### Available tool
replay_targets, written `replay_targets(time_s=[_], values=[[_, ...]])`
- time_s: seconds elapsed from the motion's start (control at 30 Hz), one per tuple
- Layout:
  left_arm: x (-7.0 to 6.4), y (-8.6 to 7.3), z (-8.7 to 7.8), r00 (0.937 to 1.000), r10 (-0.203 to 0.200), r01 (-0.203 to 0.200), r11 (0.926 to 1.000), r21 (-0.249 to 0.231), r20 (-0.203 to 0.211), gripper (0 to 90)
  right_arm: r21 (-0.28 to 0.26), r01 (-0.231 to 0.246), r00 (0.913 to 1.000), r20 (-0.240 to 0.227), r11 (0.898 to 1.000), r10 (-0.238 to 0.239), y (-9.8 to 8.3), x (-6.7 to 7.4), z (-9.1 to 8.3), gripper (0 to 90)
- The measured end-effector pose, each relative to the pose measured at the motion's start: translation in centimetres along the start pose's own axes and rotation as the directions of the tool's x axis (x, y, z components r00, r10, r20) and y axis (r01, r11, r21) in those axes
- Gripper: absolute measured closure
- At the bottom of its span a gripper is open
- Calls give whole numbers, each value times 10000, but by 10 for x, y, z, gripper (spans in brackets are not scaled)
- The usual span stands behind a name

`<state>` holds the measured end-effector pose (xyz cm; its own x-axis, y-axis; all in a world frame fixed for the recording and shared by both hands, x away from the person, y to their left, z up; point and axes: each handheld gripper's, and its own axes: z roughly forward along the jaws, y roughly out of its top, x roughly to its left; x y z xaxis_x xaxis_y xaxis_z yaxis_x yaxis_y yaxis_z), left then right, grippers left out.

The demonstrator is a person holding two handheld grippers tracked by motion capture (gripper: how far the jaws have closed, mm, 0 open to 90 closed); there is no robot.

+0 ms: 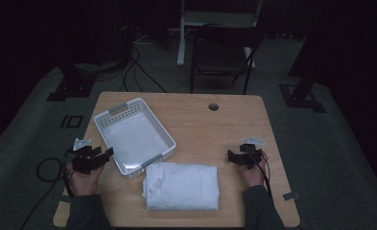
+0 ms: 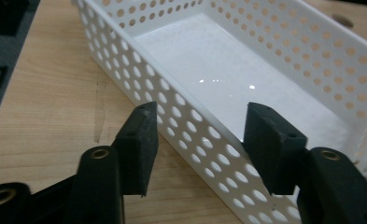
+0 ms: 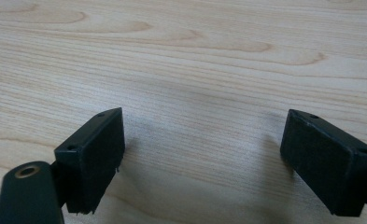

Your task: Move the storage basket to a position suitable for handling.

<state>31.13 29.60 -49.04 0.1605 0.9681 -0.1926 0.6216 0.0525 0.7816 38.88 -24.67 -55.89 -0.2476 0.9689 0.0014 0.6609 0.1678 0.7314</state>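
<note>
A white perforated basket (image 1: pixel 101 125) lies empty on the left half of the wooden table (image 1: pixel 234 124), set at a slant. A folded white cloth (image 1: pixel 183 187) lies at the front middle, just off the basket's near corner. My left gripper (image 1: pixel 107 154) is at the table's left edge and points at the basket's long side. In the left gripper view the left gripper (image 2: pixel 200 126) stands open, with the basket's wall (image 2: pixel 125 60) running just past its tips and nothing pinched. My right gripper (image 1: pixel 231 157) hovers right of the cloth. In its own view the right gripper (image 3: pixel 202 140) is open wide over bare wood.
A round cable hole (image 1: pixel 213 106) sits near the table's far edge. Beyond the table stand a dark chair (image 1: pixel 222 57) and loose cables (image 1: pixel 138 72) on the floor. A cable loop (image 1: pixel 47 168) hangs off the table's left side.
</note>
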Motion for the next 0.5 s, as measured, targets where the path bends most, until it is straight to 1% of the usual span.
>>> replay_targets(time_s=[0.03, 0.07, 0.13, 0.17, 0.23, 0.27, 0.3, 0.33, 0.37, 0.4, 0.43, 0.47, 0.5], values=[[-2, 0, -1, 9999, 131, -131, 9999, 31, 0, 460, 0, 0, 10000, 0, 10000, 0, 0, 0, 0, 136], [-4, -1, -4, 9998, 162, -162, 9999, -9, -67, 464, 3, 24, 10000, -14, 10000, -24, 0, 0, 0, 137], [-3, -1, -6, 9999, 113, -114, 9999, -37, -101, 469, 3, 34, 10000, -22, 10000, -34, 0, 0, 0, 136], [-2, -2, -8, 9998, 59, -60, 10000, -59, -197, 469, 3, 34, 10000, -22, 10000, -34, 0, 0, 0, 136], [1, -3, -12, 9981, 11, -9, 10000, 32, -613, 501, 0, 30, 10000, -24, 10000, -30, 0, 0, 0, 137], [5, -6, -12, 9961, -81, 100, 9997, 211, -879, 518, 0, 28, 10000, -24, 10000, -28, 0, 0, 0, 136], [5, -6, -12, 9961, -81, 100, 9997, 211, -879, 526, 0, 31, 10000, -24, 10000, -31, 0, 0, 0, 136], [9, -8, -10, 9964, -267, 301, 9986, 424, -804, 537, -2, 31, 10000, -25, 10000, -31, 0, 0, 0, 137], [9, -8, -10, 9964, -267, 301, 9986, 424, -804, 545, 0, 33, 10000, -23, 10000, -33, 0, 0, 0, 136], [10, -9, -8, 9964, -317, 361, 9978, 555, -785, 545, 0, 33, 10000, -23, 10000, -33, 0, 0, 0, 136], [10, -10, -6, 9976, -287, 335, 9967, 744, -636, 552, 0, 31, 10000, -23, 10000, -31, 0, 0, 0, 136], [8, -11, -3, 9988, -176, 219, 9954, 935, -460, 554, -1, 33, 10000, -24, 10000, -33, 0, 0, 0, 137], [6, -11, -2, 9994, -51, 86, 9950, 997, -354, 554, 1, 28, 10000, -24, 10000, -28, 0, 0, 0, 137]])
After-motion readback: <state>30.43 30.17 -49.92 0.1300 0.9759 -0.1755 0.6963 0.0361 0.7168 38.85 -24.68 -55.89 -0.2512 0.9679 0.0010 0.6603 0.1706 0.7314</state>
